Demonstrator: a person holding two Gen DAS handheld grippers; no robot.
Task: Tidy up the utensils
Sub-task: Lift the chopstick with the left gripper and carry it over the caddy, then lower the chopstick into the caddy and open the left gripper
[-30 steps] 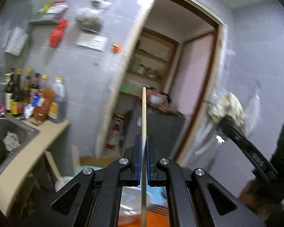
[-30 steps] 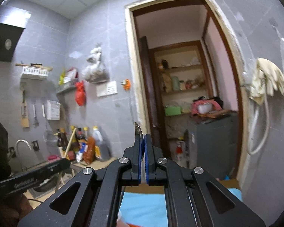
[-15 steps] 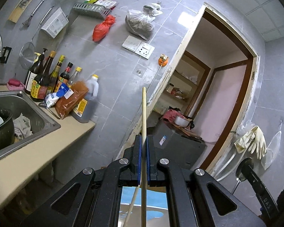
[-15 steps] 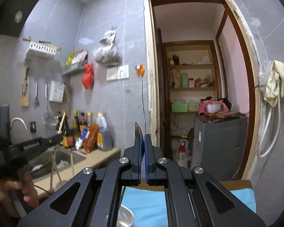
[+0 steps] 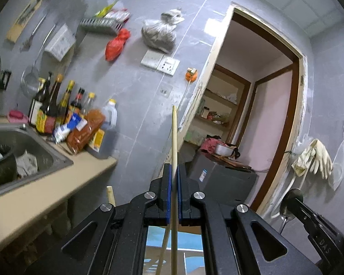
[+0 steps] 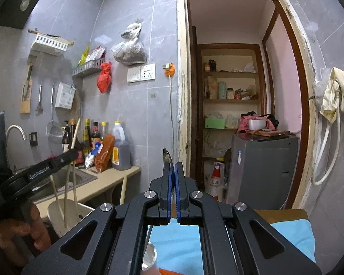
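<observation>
Wooden chopstick clamped in left tool, sink nearer than before

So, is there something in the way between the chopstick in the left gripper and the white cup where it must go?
Nothing visible blocks it. The left gripper holds the chopstick over the white cup, whose open mouth already holds other sticks.
</observation>
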